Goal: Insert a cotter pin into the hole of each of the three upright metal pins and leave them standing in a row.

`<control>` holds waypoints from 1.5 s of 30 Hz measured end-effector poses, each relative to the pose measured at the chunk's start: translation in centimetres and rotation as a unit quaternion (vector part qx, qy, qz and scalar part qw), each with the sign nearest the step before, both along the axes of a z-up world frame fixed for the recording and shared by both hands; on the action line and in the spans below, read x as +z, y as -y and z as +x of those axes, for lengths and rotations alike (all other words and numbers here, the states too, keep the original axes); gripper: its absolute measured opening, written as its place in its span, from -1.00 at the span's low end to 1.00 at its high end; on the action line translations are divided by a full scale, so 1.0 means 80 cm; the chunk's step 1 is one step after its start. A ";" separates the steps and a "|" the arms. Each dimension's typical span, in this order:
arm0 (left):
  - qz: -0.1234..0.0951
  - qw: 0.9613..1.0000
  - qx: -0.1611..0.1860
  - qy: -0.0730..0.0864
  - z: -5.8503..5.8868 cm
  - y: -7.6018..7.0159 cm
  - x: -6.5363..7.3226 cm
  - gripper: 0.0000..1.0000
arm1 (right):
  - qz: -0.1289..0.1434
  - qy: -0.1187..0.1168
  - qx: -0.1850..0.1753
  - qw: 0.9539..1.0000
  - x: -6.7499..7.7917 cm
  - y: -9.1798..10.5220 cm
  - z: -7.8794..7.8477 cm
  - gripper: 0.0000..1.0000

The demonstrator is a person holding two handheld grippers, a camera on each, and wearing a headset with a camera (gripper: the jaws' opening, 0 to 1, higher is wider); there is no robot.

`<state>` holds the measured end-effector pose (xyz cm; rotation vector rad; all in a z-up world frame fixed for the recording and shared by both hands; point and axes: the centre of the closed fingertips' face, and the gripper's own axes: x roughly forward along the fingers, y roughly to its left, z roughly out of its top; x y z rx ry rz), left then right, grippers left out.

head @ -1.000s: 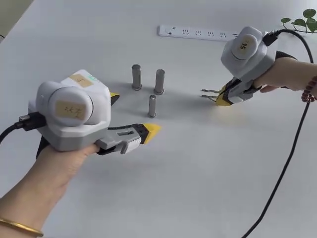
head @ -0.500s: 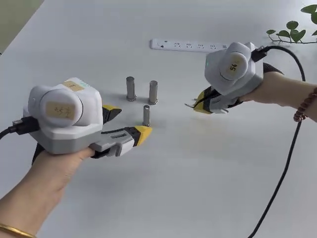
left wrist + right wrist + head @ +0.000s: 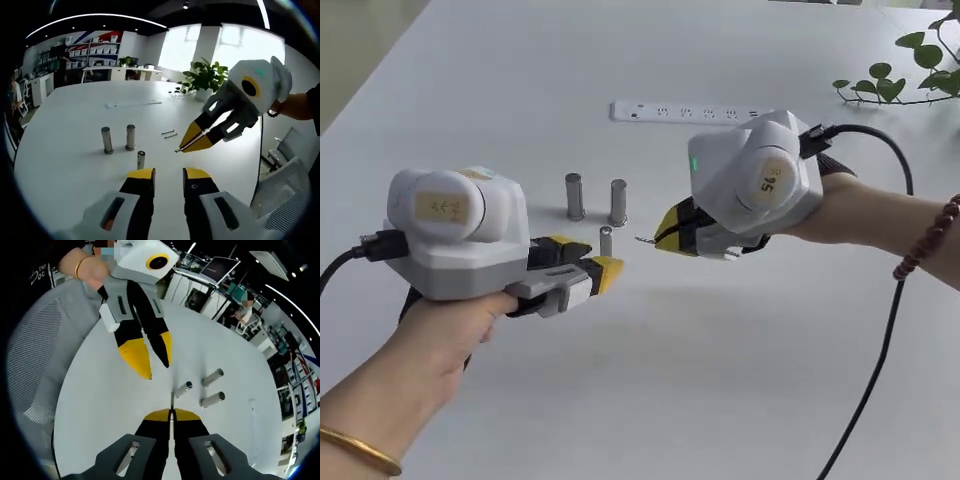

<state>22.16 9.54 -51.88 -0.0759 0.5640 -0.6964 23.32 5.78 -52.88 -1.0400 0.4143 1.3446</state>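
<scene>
right gripper (image 3: 170,414) pinches a cotter pin (image 3: 172,400), its tip near the front metal pin (image 3: 183,388); left gripper (image 3: 169,174) jaws stand spread.

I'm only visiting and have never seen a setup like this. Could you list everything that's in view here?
Table: one, white, under everything.
Metal pins: three, grey, upright, two behind and one in front.
Loose cotter pins: two, metal, lying flat, apart from the metal pins.
Held cotter pin: one, metal, clamped in the right gripper.
Power strip: one, white, far side.
Plant: one, green, far right.
Cable: one, black, trailing from the right gripper.
Left gripper: grey, yellow tips, open.
Right gripper: same colours, shut.
Hands: two, one per gripper.
</scene>
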 end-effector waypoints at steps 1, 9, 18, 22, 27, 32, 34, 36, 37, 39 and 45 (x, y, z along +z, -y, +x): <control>-0.008 1.000 0.001 -0.005 -0.001 0.002 0.001 -0.67 | 0.000 0.002 0.006 1.000 0.001 -0.002 -0.004 -1.00; -0.049 0.998 -0.006 -0.034 -0.012 0.015 0.005 -0.78 | -0.006 0.016 0.038 0.999 0.004 -0.011 -0.027 -1.00; -0.088 0.994 -0.003 -0.058 -0.018 0.024 0.007 -0.89 | -0.001 0.019 0.047 0.999 0.006 -0.015 -0.033 -1.00; -0.108 0.992 0.003 -0.067 -0.018 0.025 0.009 -0.90 | -0.001 0.020 0.048 0.999 0.007 -0.015 -0.035 -1.00; -0.128 0.988 0.014 -0.080 -0.017 0.025 0.010 -0.96 | -0.001 0.021 0.051 0.998 0.008 -0.017 -0.038 -1.00; -0.135 0.987 0.018 -0.085 -0.016 0.026 0.009 -0.99 | 0.002 0.023 0.052 0.998 0.009 -0.019 -0.039 -1.00; -0.134 0.987 0.018 -0.084 -0.017 0.026 0.009 -0.99 | 0.002 0.023 0.051 0.998 0.009 -0.018 -0.039 -1.00; -0.131 0.988 0.016 -0.080 -0.017 0.026 0.009 -0.99 | 0.002 0.023 0.051 0.998 0.009 -0.018 -0.039 -1.00; -0.130 0.988 0.016 -0.078 -0.017 0.027 0.009 -0.99 | 0.002 0.023 0.050 0.999 0.008 -0.018 -0.039 -1.00; -0.123 0.990 0.012 -0.071 -0.017 0.027 0.009 -0.99 | 0.004 0.020 0.047 0.999 0.008 -0.018 -0.039 -1.00; -0.114 0.992 0.004 -0.053 -0.017 0.027 0.011 -1.00 | 0.014 0.016 0.037 0.999 0.010 -0.018 -0.038 -1.00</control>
